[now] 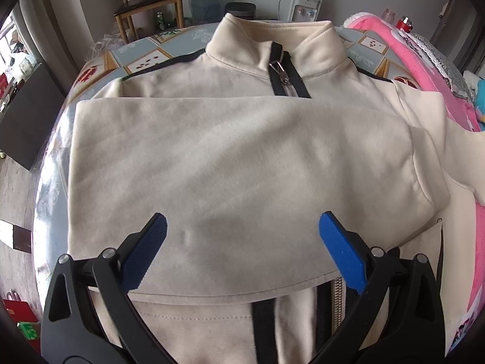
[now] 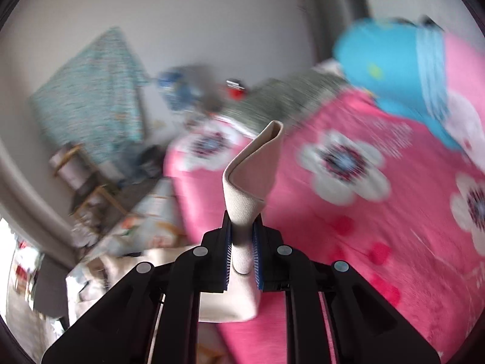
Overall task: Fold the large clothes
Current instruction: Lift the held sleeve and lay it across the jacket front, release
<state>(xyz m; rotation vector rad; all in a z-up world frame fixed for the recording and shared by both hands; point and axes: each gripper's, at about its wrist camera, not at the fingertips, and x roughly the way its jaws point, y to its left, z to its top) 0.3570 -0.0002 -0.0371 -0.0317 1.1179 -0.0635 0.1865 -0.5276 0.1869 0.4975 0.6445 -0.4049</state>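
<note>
Fabric fills most of what we see from the left wrist: a cream jacket [image 1: 236, 163] lies flat on the tabletop [image 1: 100, 60], collar away from us, its black-edged zipper [image 1: 283, 72] closed up to the neck. One sleeve is folded across the chest, its cuff end lying toward the right side of the jacket. Our left gripper [image 1: 242, 248] hangs over the lower part of that folded sleeve with its blue-padded fingers [image 1: 339, 248] spread wide, and nothing lies between them; whether the tips touch the cloth we cannot tell.

From the right wrist the background is badly blurred. Our right gripper [image 2: 242, 242] has its jaws drawn close and pinching a ribbed cream cuff [image 2: 251, 176], which stands up beyond the fingertips in a folded loop. Behind the cuff spreads a pink blanket [image 2: 348, 227] with white flowers, and a blue plush toy [image 2: 391, 69] sits at its far right. A wooden chair [image 1: 148, 6] stands beyond the tabletop, with a water dispenser [image 1: 304, 3] against the wall further right.
</note>
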